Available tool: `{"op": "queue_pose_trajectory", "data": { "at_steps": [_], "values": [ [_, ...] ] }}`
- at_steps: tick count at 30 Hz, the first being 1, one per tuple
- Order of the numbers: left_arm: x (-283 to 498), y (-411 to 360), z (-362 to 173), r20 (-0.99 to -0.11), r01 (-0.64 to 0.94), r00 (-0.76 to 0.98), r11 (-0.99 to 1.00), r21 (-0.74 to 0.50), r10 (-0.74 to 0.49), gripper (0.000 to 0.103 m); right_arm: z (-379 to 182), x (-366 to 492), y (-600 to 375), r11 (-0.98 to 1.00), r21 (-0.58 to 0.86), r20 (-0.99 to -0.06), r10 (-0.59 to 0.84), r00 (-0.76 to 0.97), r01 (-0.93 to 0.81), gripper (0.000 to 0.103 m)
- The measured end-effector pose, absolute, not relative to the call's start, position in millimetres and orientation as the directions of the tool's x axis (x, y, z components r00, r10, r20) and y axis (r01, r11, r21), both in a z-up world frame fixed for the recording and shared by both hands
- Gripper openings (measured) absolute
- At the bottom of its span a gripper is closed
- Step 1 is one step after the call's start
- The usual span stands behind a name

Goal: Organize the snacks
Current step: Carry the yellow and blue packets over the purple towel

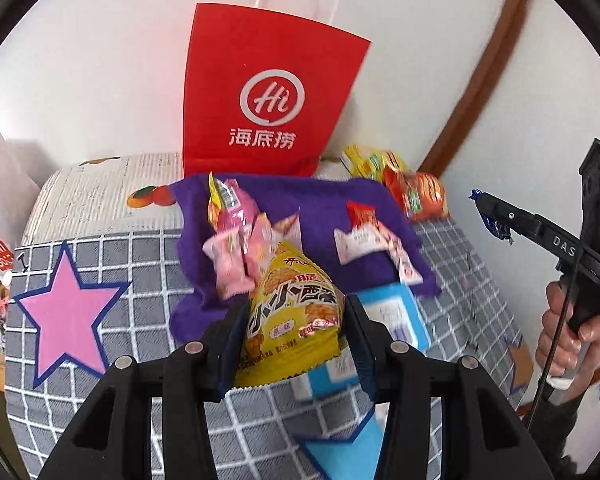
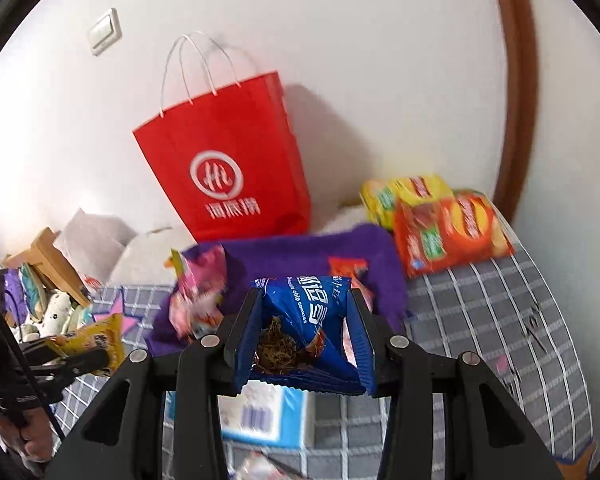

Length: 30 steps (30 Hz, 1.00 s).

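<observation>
Two grippers each hold one snack packet above a grey checked cloth (image 1: 140,320). Nearest the left wrist camera, the left gripper (image 1: 296,332) has its jaws clamped on the sides of a yellow snack packet (image 1: 292,320); the packet's long axis runs away from the camera, its crimped bottom edge toward the lens and its narrower top pointing toward the far wall. Nearest the right wrist camera, the right gripper (image 2: 306,336) has its jaws clamped on a blue cookie packet (image 2: 304,328), held the same way: crimped edge near the lens, printed top pointing away. Below both packets lies a light blue box (image 2: 268,416) on the cloth. Beyond it, a purple cloth (image 1: 320,200) carries several pink packets (image 1: 236,248) and a red-and-white packet (image 1: 360,232). At the far right corner lie an orange chip bag (image 2: 452,232) and a yellow chip bag (image 2: 404,192), touching each other. Farthest back, a red paper bag (image 2: 228,160) stands upright against the white wall, its white handles up.
</observation>
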<state>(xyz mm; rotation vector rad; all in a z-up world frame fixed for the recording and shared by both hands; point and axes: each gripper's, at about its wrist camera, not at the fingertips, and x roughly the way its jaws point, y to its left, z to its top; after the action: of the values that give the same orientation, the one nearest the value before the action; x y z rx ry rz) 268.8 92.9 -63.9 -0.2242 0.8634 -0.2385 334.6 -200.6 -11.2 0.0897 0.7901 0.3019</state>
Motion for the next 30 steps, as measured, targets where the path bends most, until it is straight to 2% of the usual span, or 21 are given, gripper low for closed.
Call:
{"op": "queue_pose_trajectory", "data": {
  "at_steps": [11,17,22,30],
  "values": [
    [324.5,83.5,-53.2,-0.706,0.096,0.652,0.954,-0.285,-0.277,0.045,-1.2,395.7,-175.2,0.939,0.182,-0.677,0.334,0.655,-0.291,0.042],
    [358.0,76.6,-61.8,-0.72,0.081,0.645,0.96,-0.266,-0.254,0.045,-27.0,424.1,-174.7,0.93,0.216,-0.69,0.36,0.627,-0.297,0.042],
    [384.8,72.5,-71.6,-0.732,0.059,0.639,0.964,-0.259,-0.236,0.045,-52.8,447.3,-181.2,0.921,0.266,-0.738,0.385,0.554,-0.285,0.042],
    [399.8,83.9,-95.4,-0.754,0.032,0.599,0.949,-0.313,-0.269,0.045,-96.2,465.6,-185.1,0.894,0.334,-0.809,0.434,0.397,-0.298,0.042]
  ]
}}
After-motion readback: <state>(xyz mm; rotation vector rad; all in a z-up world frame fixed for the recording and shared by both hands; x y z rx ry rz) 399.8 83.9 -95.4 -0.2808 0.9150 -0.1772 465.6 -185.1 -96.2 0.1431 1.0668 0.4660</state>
